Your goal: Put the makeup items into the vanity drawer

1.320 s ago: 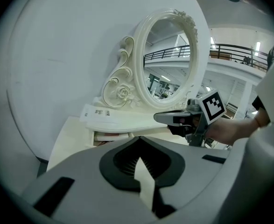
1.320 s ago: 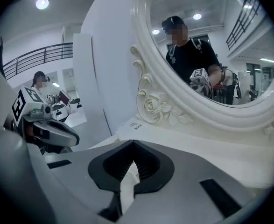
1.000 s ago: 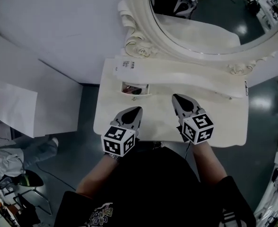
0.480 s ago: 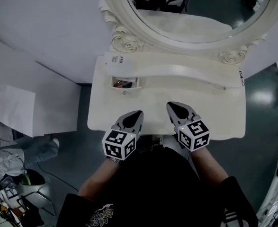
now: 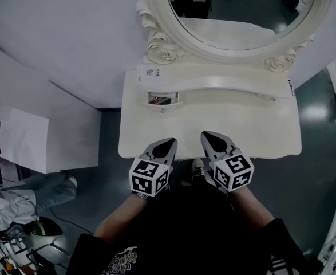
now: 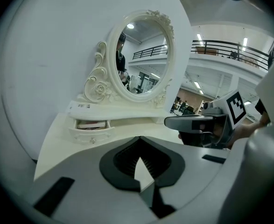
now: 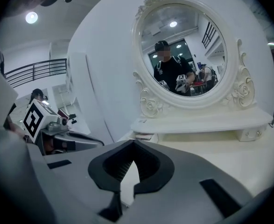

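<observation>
The white vanity table (image 5: 271, 130) has a small drawer (image 5: 163, 100) standing open at its back left, with dark and reddish makeup items (image 5: 159, 99) inside. In the left gripper view the drawer (image 6: 92, 131) sits under the shelf, holding a flat item. My left gripper (image 5: 169, 143) and right gripper (image 5: 205, 136) hover side by side at the table's front edge, well short of the drawer. Both are shut with nothing between their jaws. From the right gripper view the drawer (image 7: 145, 136) shows at the shelf's left end.
An ornate oval mirror (image 5: 162, 50) stands behind a curved shelf (image 5: 213, 76) that carries a label at its left. White wall panels rise on the left. A person (image 5: 7, 205) sits on the grey floor side at lower left.
Both grippers have drawn back from the middle of the tabletop to its front edge, staying shut. The drawer stays open.
</observation>
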`<state>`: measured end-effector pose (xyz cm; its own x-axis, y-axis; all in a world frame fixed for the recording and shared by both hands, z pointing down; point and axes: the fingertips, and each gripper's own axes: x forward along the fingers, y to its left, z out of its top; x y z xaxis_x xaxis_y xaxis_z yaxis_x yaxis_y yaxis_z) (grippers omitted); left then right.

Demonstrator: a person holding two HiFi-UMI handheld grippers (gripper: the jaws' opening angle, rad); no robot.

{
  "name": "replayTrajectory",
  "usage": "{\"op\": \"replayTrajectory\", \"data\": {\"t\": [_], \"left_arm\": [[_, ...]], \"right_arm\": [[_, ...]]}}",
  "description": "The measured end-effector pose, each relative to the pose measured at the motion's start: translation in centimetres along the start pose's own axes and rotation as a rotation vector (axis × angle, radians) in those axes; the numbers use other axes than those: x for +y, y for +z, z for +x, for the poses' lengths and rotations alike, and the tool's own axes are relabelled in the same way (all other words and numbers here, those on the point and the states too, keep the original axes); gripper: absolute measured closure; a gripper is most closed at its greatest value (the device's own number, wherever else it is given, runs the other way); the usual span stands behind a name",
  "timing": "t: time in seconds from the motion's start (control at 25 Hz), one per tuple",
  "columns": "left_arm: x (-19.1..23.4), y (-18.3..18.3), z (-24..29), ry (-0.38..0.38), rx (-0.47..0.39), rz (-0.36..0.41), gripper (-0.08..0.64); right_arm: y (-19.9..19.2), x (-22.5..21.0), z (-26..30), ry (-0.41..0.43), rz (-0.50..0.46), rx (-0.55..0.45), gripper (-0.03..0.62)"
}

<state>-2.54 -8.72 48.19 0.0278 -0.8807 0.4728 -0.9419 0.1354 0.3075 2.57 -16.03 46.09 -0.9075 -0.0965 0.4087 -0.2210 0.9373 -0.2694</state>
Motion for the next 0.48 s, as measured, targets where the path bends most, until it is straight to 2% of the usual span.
{"op": "replayTrajectory", "data": {"t": [0.48], "left_arm": [[-0.8,-3.9,-7.0,-0.064,-0.007,0.044,0.552]], "right_arm": [[-3.8,8.5,-3.6,-0.076,0.013,-0.024,0.563]]}}
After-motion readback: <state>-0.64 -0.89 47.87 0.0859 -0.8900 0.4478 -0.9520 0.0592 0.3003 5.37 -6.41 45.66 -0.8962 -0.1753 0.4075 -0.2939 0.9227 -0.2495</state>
